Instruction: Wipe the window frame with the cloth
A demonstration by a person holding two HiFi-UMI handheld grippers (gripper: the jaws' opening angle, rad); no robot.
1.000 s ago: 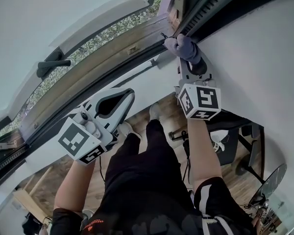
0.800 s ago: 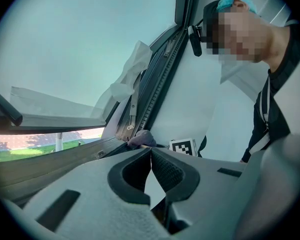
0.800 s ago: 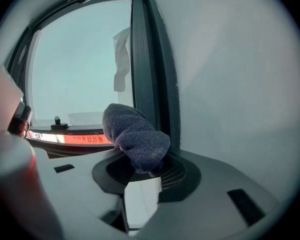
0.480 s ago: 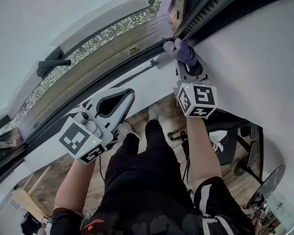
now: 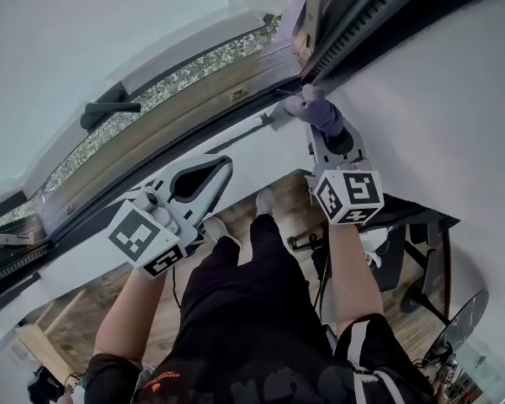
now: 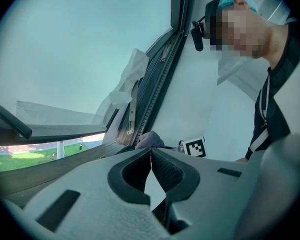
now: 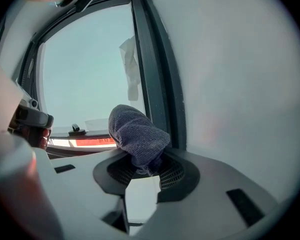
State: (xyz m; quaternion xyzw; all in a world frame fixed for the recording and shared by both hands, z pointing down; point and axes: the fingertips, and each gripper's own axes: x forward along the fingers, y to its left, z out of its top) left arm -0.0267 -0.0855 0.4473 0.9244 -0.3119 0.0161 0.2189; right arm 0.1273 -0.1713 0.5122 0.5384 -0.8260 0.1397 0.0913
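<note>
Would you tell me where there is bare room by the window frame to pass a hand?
The white wall right of the frame is bare, and so is the strip under the frame between the left gripper and right gripper. It is crowded at the corner, where the right gripper holds the cloth, and at the handle further left.

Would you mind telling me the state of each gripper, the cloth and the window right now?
left gripper: shut, empty.
right gripper: shut on the cloth.
cloth: bunched, against the window frame.
window sash: appears swung open.
</note>
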